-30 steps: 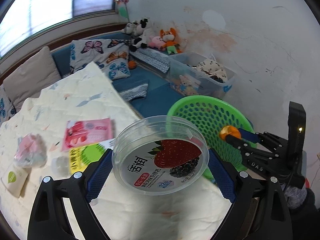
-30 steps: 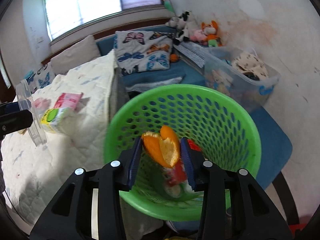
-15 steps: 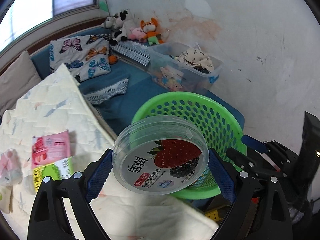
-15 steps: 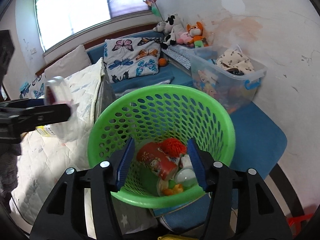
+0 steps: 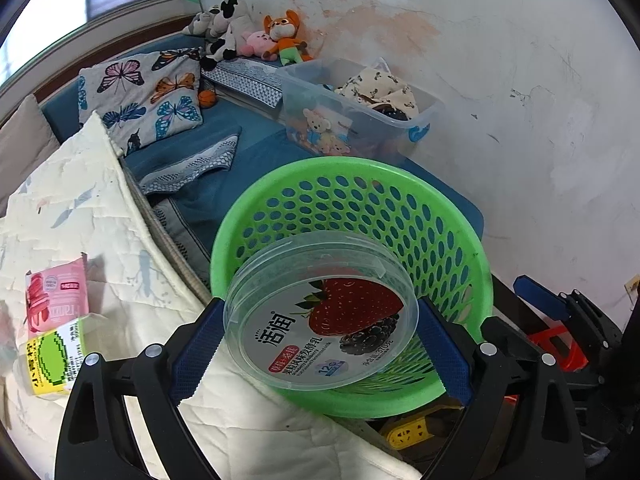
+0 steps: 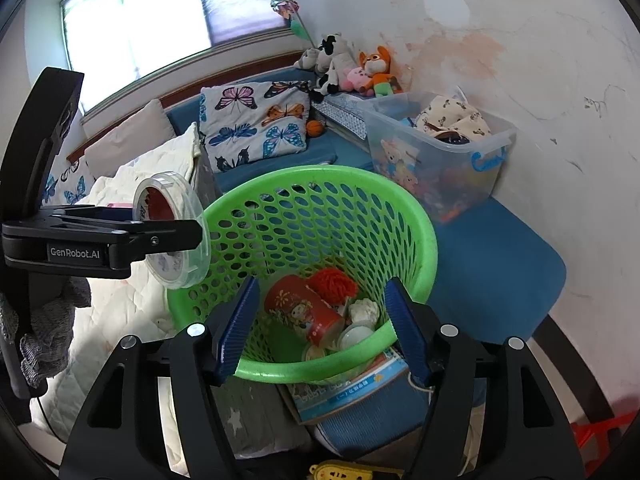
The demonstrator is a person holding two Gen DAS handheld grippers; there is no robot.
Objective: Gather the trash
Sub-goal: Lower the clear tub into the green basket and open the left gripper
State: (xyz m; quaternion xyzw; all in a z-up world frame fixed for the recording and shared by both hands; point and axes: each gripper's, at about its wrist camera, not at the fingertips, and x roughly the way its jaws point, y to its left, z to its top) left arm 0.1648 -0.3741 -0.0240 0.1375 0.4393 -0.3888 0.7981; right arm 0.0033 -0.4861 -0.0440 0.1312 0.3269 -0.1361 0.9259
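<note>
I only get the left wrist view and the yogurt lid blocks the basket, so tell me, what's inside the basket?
Observer: A red can, a red fuzzy ball and small white pieces lie at the bottom of the basket.
Operator: Is the lid over the opening?
Observer: From the right wrist, the lid sits at the basket's left rim, on edge, gripped by the left gripper.
Operator: Is the right gripper holding anything?
Observer: No; the right gripper is opening over the basket's near rim with nothing between its pads.

Opening right hand-held gripper (image 6: 320, 320), empty, above green basket (image 6: 400, 208) of trash (image 6: 304, 312).
</note>
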